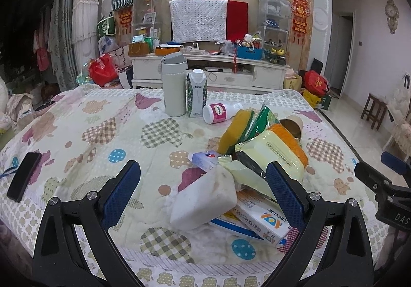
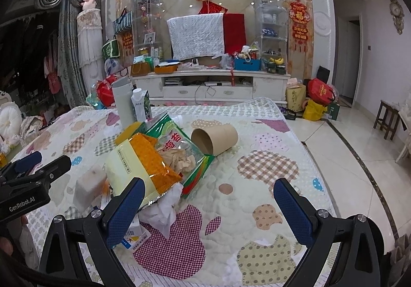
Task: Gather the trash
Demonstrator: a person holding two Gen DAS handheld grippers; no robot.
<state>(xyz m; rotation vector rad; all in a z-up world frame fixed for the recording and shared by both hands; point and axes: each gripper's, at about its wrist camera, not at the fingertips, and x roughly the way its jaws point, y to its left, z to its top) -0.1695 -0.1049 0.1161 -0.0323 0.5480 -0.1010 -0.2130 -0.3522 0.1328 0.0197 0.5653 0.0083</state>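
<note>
A heap of trash lies on the quilted table cover (image 1: 102, 132): a white foam block (image 1: 205, 199), a Crestor box (image 1: 264, 217), a yellow-and-orange packet (image 1: 277, 150) and a green packet (image 1: 264, 117). My left gripper (image 1: 203, 184) is open, its fingers either side of the foam block. In the right wrist view the same yellow-and-orange packet (image 2: 138, 166), green packet (image 2: 179, 148), cardboard tube (image 2: 213, 137) and crumpled white tissue (image 2: 164, 209) lie ahead. My right gripper (image 2: 209, 202) is open over bare quilt, its left finger beside the tissue.
A grey flask (image 1: 173, 83), a milk carton (image 1: 196, 94) and a tipped pink-labelled bottle (image 1: 221, 112) stand behind the heap. A black phone (image 1: 23, 176) lies far left. The table's right edge (image 2: 308, 148) drops to tiled floor. A cluttered TV cabinet (image 1: 210, 68) lines the back wall.
</note>
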